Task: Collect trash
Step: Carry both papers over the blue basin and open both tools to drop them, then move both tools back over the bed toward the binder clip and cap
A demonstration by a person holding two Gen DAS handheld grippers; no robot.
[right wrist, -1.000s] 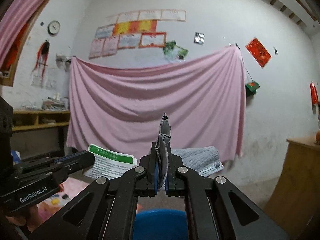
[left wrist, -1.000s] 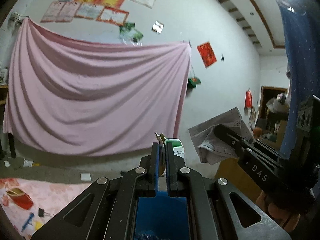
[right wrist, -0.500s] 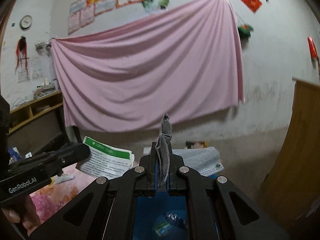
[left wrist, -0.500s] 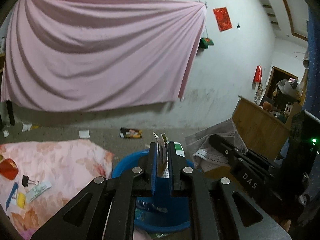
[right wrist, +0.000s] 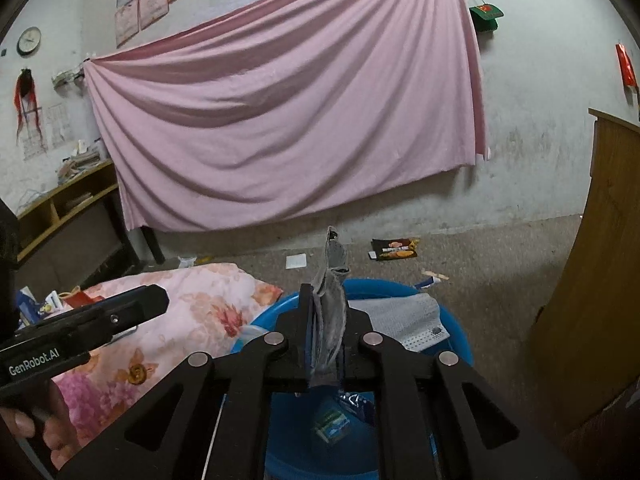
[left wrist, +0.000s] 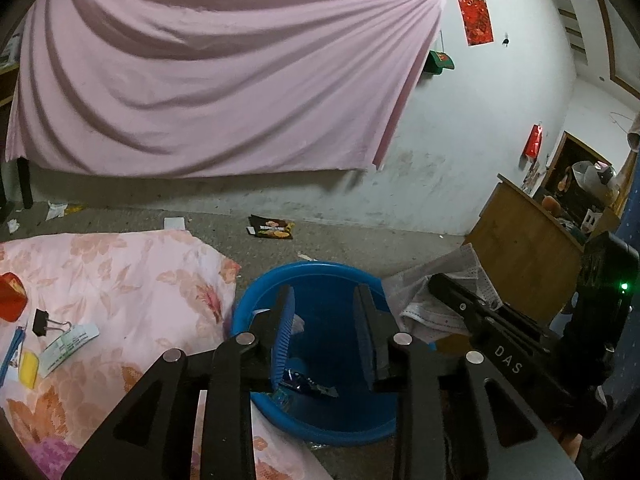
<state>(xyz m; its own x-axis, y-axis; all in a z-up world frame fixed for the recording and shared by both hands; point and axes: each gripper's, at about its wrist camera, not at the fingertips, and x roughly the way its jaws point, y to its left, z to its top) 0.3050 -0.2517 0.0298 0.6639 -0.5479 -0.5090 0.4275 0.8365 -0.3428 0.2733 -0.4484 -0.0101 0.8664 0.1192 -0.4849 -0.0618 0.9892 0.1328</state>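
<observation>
**Over the basin, one mask left to drop**

Nearest, on the left gripper (left wrist: 324,332): fingers parted, just been opening, nothing between them but a clear look down into the blue basin (left wrist: 320,276). Hangs over the basin's mouth, pointing forward and down.

On the right gripper (right wrist: 326,332): fingers nearly closed, just been easing apart, pinching a grey face mask (right wrist: 332,276) by a folded edge. Stands upright between the pads, long axis along the fingers, top flopping above the tips. Rest of the mask spread out to the right of the fingers, above the basin's opening.

Below both: wrappers (left wrist: 308,388) already lying on the basin's bottom, among them a small green packet (right wrist: 330,426). Straight down, then, from the mask to where it belongs. Probably needs only a wider opening, and perhaps a shake should the cloth cling to a pad. Of the two hands, the right the one for this job, having the thing in its grip. Left one free for the next pick.

Just beside the basin, to the left: a floral quilt (left wrist: 120,280) carrying a binder clip (left wrist: 44,322) and a printed paper slip (left wrist: 68,344).

Farther off, flat on the bare floor near the wall: a dark snack packet (left wrist: 272,232), well apart from both grippers and likely trash to fetch, lying ahead of the left fingers.

Beyond that: a pink sheet (left wrist: 200,80) draped across the wall, and a wooden cabinet (left wrist: 520,240) off to the right.
</observation>
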